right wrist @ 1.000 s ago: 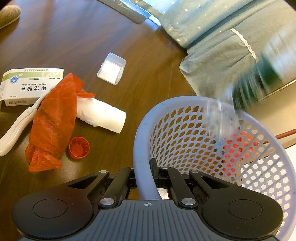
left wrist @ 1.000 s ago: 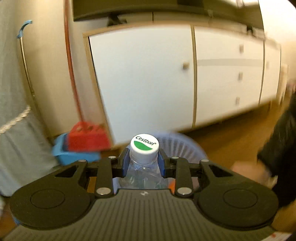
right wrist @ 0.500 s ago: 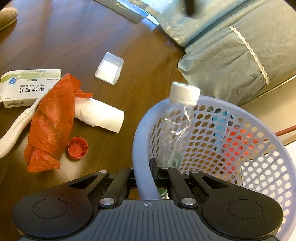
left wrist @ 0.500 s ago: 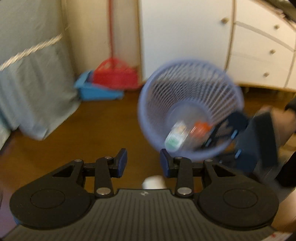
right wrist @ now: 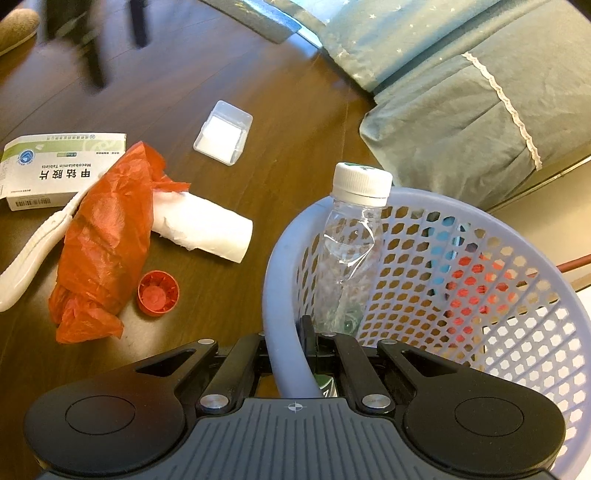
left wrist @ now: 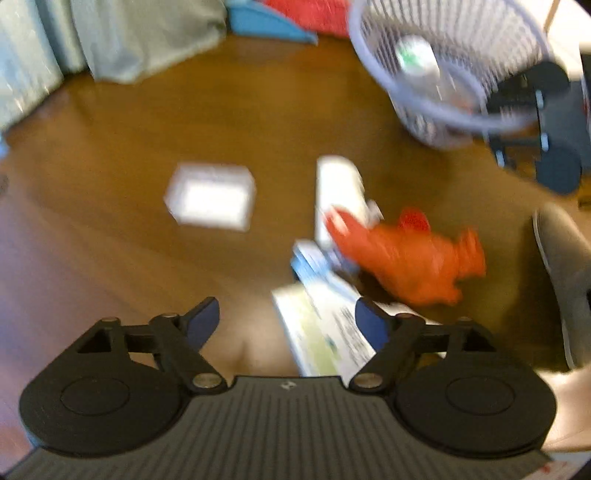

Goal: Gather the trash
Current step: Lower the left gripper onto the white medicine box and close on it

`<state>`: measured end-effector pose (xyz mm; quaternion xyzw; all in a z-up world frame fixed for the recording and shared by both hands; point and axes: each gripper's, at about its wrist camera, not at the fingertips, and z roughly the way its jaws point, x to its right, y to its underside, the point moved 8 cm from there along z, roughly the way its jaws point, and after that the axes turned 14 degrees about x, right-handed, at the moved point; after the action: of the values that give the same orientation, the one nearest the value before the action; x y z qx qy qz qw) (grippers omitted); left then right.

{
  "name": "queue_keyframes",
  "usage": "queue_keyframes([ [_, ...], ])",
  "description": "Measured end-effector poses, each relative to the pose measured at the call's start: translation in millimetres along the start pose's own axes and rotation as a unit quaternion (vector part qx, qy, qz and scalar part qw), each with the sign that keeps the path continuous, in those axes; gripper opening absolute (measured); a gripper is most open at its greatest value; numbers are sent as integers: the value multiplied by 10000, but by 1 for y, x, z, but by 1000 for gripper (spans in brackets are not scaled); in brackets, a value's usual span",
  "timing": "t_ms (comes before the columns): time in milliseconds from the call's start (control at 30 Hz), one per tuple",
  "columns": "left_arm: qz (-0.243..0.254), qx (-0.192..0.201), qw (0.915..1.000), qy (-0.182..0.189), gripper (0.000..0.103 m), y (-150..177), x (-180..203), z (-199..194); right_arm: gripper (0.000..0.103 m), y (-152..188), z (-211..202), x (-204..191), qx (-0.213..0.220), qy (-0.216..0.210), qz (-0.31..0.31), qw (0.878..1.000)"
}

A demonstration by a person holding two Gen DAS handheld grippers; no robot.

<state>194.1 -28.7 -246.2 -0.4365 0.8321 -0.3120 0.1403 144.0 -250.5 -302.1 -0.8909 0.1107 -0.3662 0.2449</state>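
My right gripper [right wrist: 293, 347] is shut on the near rim of the lilac mesh basket [right wrist: 443, 208]. A clear water bottle [right wrist: 351, 240] with a white cap leans upright inside it. My left gripper [left wrist: 286, 317] is open and empty, low over the white and green medicine box [left wrist: 325, 332] on the wooden floor. Beyond that box lie a crumpled orange plastic bag [left wrist: 406, 258], a white paper roll [left wrist: 336, 188] and a small clear box [left wrist: 210, 199]. The right wrist view shows the orange bag [right wrist: 107, 243], a red cap [right wrist: 158, 292] and the roll [right wrist: 210, 229]. The left view is blurred.
A long white plastic piece [right wrist: 33, 254] pokes out under the bag, beside the medicine box [right wrist: 55, 166]. Green bedding [right wrist: 461, 92] hangs behind the basket. A grey slipper [left wrist: 565, 277] sits right of the trash. A blue dustpan [left wrist: 266, 22] lies at the back.
My left gripper let go of the bottle, which now stands in the basket. It then swung down to the trash on the floor and opened wider. The right gripper kept hold of the rim.
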Motion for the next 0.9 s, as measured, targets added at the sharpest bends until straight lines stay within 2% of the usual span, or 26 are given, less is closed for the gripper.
queue_keyframes([
  [33, 62, -110, 9999, 48, 86, 7, 9, 5, 0, 0, 0, 0, -1, -1, -5, 10000],
  [167, 469, -265, 9983, 213, 90, 28, 41, 19, 0, 0, 0, 0, -2, 0, -7, 10000],
  [400, 820, -524, 9952, 77, 91, 55, 53, 41, 0, 2, 0, 0, -11, 0, 7, 10000],
  [467, 893, -519, 9947, -13, 91, 58, 45, 40, 0, 3, 0, 0, -17, 5, 14, 10000],
  [600, 939, -472, 9936, -416, 91, 60, 12, 34, 0, 4, 1, 1, -15, 8, 30, 10000],
  [700, 698, -356, 9952, -591, 90, 58, -15, 28, 0, 3, 1, 1, -16, 13, 35, 10000],
  [800, 525, -117, 9981, -295, 89, 57, -27, 24, 0, 3, 1, 1, -20, 10, 25, 10000],
  [900, 887, 75, 9960, 77, 89, 57, -29, 22, 0, 3, 1, 0, -20, 5, 9, 10000],
])
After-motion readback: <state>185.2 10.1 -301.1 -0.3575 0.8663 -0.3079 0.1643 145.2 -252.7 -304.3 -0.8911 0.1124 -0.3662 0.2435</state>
